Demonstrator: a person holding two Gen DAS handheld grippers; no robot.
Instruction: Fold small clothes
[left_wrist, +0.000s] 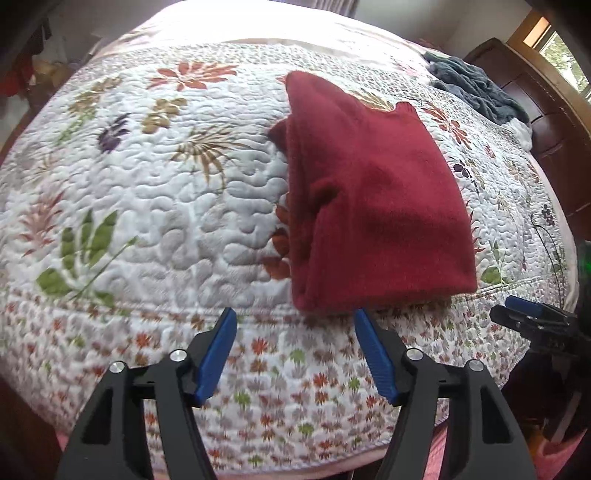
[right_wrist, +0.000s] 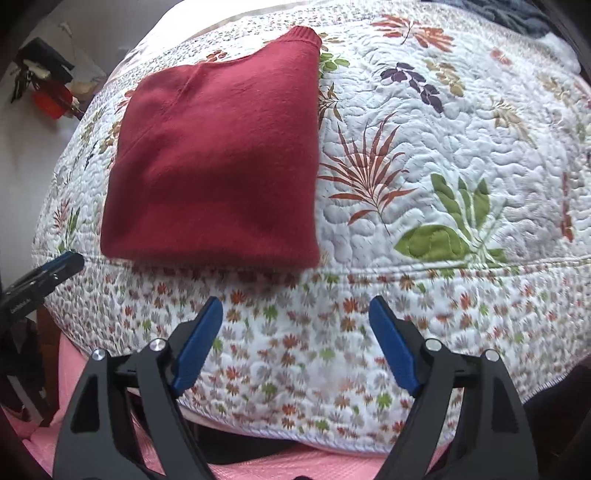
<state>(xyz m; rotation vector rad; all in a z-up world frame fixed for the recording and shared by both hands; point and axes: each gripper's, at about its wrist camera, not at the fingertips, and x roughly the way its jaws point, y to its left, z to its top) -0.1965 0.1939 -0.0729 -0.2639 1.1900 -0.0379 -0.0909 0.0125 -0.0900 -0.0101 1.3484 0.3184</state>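
A dark red knit sweater (left_wrist: 373, 199) lies folded into a compact rectangle on the floral quilt (left_wrist: 147, 184), near the bed's front edge. My left gripper (left_wrist: 295, 314) is open and empty, its blue pads just short of the sweater's near edge. In the right wrist view the red sweater (right_wrist: 218, 162) sits up and to the left. My right gripper (right_wrist: 295, 304) hovers open over the quilt's (right_wrist: 443, 147) flowered border, holding nothing. Each gripper shows at the other view's edge: the right gripper (left_wrist: 524, 310) and the left gripper (right_wrist: 55, 267).
A pile of grey-blue clothes (left_wrist: 476, 88) lies at the bed's far right by a dark wooden headboard (left_wrist: 546, 122). Pink bedding (right_wrist: 295, 465) hangs below the quilt's front edge. Red and black items (right_wrist: 48, 88) sit off the bed's left side.
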